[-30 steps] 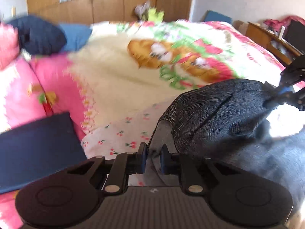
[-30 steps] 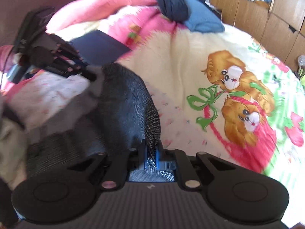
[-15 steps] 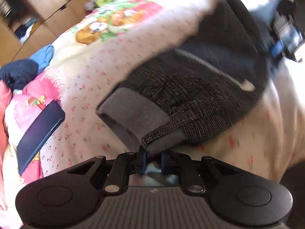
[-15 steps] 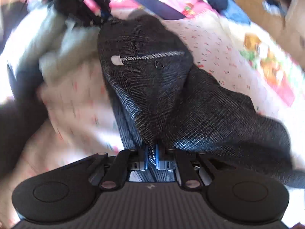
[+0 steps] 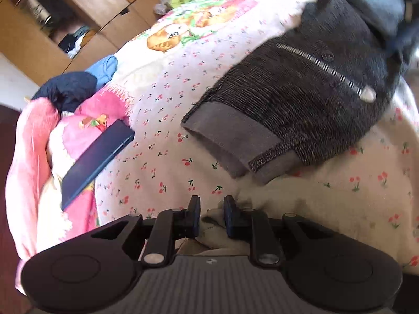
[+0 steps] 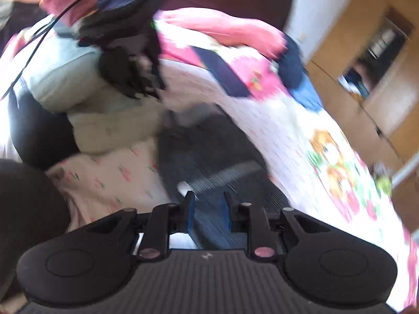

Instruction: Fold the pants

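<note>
The dark grey pants (image 5: 301,96) lie folded on the cherry-print sheet (image 5: 162,141), their plain grey hem cuff (image 5: 235,144) turned toward me. My left gripper (image 5: 211,209) hangs just short of that cuff. Its jaws are opening and hold nothing; only cream cloth shows below them. In the blurred right wrist view the pants (image 6: 209,151) stretch ahead of my right gripper (image 6: 207,209). Its jaws are opening too, and the pants cloth shows in the gap without being pinched. The right gripper (image 5: 403,13) appears blurred at the pants' far end.
A dark blue flat book-like thing (image 5: 97,162) rests on the pink blanket (image 5: 31,141) at the left. Navy and blue clothes (image 5: 68,89) are heaped beyond it. A wooden wardrobe (image 5: 52,26) stands behind the bed. Cream cloth (image 5: 262,204) is bunched at the near edge.
Both grippers carried the pants across and laid them folded on the sheet. Both then let go: the left drew back from the hem, and the right's jaws parted.
</note>
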`<state>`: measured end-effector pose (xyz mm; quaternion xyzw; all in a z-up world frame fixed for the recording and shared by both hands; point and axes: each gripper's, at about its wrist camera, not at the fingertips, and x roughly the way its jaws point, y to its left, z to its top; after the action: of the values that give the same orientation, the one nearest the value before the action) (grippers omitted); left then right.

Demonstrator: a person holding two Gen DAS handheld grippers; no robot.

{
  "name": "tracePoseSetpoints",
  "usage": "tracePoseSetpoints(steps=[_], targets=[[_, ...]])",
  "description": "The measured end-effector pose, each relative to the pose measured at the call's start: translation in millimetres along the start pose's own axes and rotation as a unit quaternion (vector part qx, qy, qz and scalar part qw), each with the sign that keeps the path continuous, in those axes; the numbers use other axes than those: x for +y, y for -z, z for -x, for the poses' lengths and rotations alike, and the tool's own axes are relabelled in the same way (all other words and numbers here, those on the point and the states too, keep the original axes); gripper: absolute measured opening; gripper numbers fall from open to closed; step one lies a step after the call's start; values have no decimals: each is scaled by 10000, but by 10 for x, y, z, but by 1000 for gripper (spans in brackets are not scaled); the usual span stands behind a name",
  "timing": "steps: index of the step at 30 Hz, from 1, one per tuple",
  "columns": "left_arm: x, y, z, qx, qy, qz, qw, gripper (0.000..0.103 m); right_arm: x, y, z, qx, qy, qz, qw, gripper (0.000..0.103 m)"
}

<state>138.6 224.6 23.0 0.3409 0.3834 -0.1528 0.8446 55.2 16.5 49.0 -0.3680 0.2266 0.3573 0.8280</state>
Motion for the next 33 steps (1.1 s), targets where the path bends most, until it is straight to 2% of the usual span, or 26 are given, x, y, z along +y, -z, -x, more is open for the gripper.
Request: tracePoseSetpoints(steps=[4, 8, 11, 12, 13, 16, 18, 20, 21, 23, 24, 26, 29, 33], targets=[[91, 61, 27, -197, 217, 122, 9995, 35, 349, -289, -567, -105, -323, 220, 9992, 29], [83, 70, 63, -359, 292, 15, 9989, 36, 422, -411, -1040, -169, 173, 367, 9990, 27], [88, 78, 89, -487, 333, 38, 9983, 37, 243, -521, -1187, 30, -43, -331, 9994, 23], [110, 83, 103, -535, 371, 121, 9978, 38, 170, -566, -1169, 19, -143, -669, 9977, 17], [135, 91, 127, -593, 407, 219, 9972, 38, 73, -600, -1123, -39, -237, -1051, 9942, 10], [192, 129, 228, -750, 456, 453, 9951, 41, -253, -704, -924, -395, -363, -2297, 9718, 9], [206, 151, 283, -792, 466, 527, 9944, 42, -372, -790, -863, -622, -306, -2723, 9597, 9], [202, 161, 318, -787, 456, 526, 9945, 43, -352, -849, -950, -646, -247, -2771, 9583, 9], [197, 162, 330, -778, 427, 508, 9948, 43, -287, -860, -1058, -524, -277, -2717, 9606, 11], [192, 158, 358, -749, 368, 462, 9954, 43, -75, -838, -1372, 213, -635, -2359, 9695, 17], [186, 150, 381, -754, 345, 429, 9956, 43, 20, -788, -1468, 343, -658, -2187, 9730, 20], [160, 108, 432, -812, 290, 286, 9959, 43, 94, -717, -1351, 29, -477, -1970, 9792, 20], [97, -77, 491, -1053, 399, 180, 9935, 44, -148, -602, -1016, -204, -698, -2754, 9586, 21], [-120, -454, 530, -1561, 696, 75, 9853, 45, -491, -270, -408, -545, -146, -3341, 9408, 22]])
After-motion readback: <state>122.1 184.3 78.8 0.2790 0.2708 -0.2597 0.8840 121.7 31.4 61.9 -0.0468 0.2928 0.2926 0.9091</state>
